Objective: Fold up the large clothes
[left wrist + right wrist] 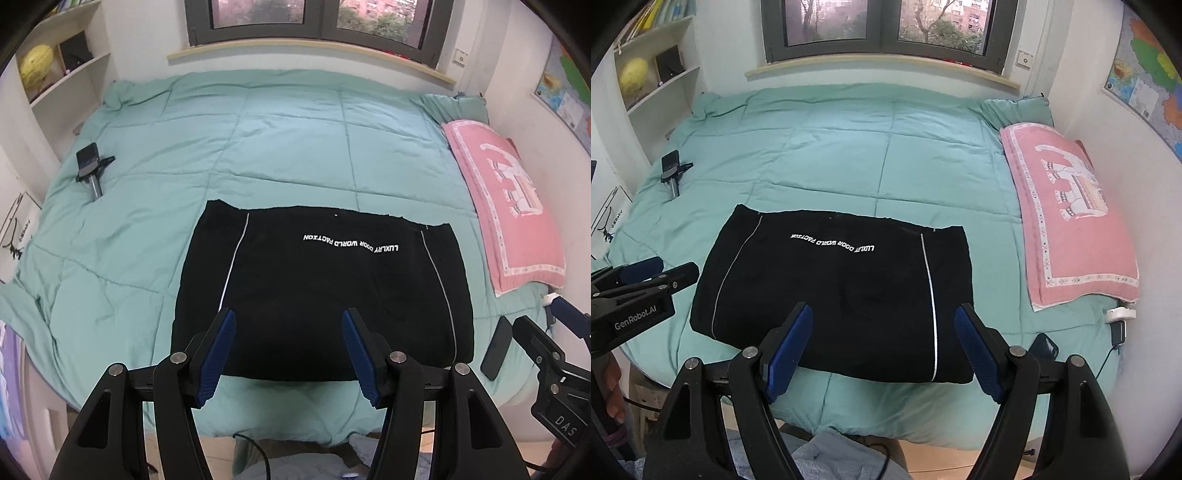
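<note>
Left wrist view, flat rectangular black garment [325,295] on quilted green duvet [258,147], left gripper [288,317] and right gripper [882,314] agape, empty.

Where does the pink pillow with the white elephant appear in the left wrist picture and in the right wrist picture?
Left wrist view: the pink pillow lies at the right edge, along the wall, right of the black garment.
Right wrist view: the same pillow is also at the right, more fully seen, elephant clear.
Shared landmark: the window above the bed's far side.
</note>
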`<action>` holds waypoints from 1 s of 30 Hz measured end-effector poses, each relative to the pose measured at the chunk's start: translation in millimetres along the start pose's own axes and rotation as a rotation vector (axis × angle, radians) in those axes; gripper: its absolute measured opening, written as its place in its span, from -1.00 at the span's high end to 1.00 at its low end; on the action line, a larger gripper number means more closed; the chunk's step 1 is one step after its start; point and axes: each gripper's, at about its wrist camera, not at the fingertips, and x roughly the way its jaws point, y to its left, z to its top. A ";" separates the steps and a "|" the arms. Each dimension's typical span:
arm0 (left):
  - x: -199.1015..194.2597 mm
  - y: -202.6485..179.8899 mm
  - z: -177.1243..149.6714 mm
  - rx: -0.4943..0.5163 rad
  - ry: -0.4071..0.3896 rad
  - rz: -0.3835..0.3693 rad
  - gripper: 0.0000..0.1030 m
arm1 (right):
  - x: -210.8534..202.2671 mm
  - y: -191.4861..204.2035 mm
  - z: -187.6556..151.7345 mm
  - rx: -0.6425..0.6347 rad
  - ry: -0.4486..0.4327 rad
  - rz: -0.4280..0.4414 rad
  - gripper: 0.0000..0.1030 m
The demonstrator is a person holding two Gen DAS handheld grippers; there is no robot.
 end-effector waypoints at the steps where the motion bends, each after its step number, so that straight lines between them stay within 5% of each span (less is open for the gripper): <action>1: 0.7 -1.6 0.5 0.001 -0.002 -0.002 -0.19 | -0.1 -1.6 1.6 -0.001 0.000 0.000 -0.57; 12: 10.9 -4.4 1.6 -0.004 0.023 -0.003 -0.19 | 8.7 4.1 6.4 -0.041 0.009 0.023 -0.57; 19: 15.8 -1.4 0.8 0.034 -0.017 0.083 -0.19 | 11.3 5.5 8.8 -0.044 -0.002 0.022 -0.57; 30: 26.7 2.7 5.4 -0.021 0.011 0.026 -0.20 | 15.3 7.0 12.5 -0.046 -0.005 0.021 -0.57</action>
